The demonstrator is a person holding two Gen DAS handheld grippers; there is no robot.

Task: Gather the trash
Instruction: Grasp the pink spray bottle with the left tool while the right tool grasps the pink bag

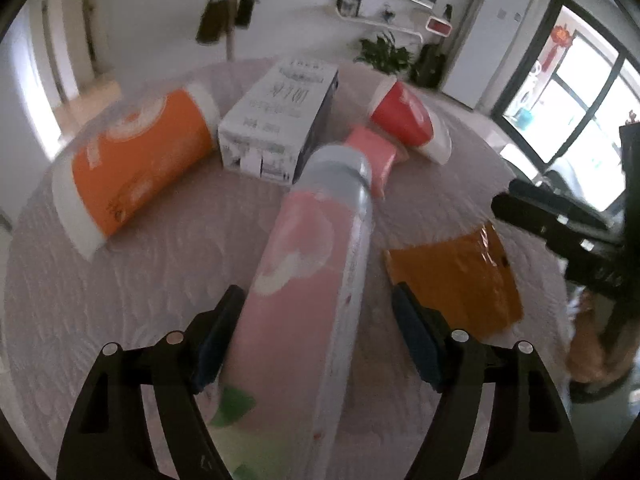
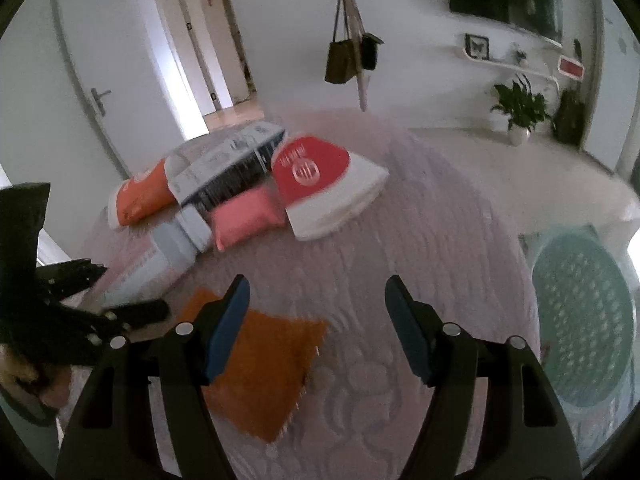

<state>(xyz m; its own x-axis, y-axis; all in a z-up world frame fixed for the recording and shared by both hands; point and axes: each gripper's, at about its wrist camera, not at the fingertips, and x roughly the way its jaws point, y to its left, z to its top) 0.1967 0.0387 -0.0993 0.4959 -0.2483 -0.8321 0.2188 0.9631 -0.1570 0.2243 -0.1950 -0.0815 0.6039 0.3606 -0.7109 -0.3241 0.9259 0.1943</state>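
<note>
Likely light, slick and dentable: pink bottle [image 1: 304, 280] lies mid-frame on the table [image 1: 160, 280] between the parted pads of the left gripper [image 1: 316, 344], not yet pinched, so grab mid-body; right gripper [image 2: 316, 328] empty, spread over orange wrapper [image 2: 260, 376].

Two paper cups are counted on the round table [image 1: 132, 280], one orange cup [image 1: 132, 160] and one red cup [image 1: 404, 118], both lying on their sides. One pink bottle [image 1: 304, 280], one white carton [image 1: 276, 120], one small pink packet [image 1: 374, 156] and one flat orange wrapper [image 1: 456, 284] are also counted there, six pieces in all. Beside the table one green mesh basket [image 2: 584, 320] is seen, and on the far floor one potted plant [image 2: 520, 108]; two bags [image 2: 340, 60] are hung on a stand.
</note>
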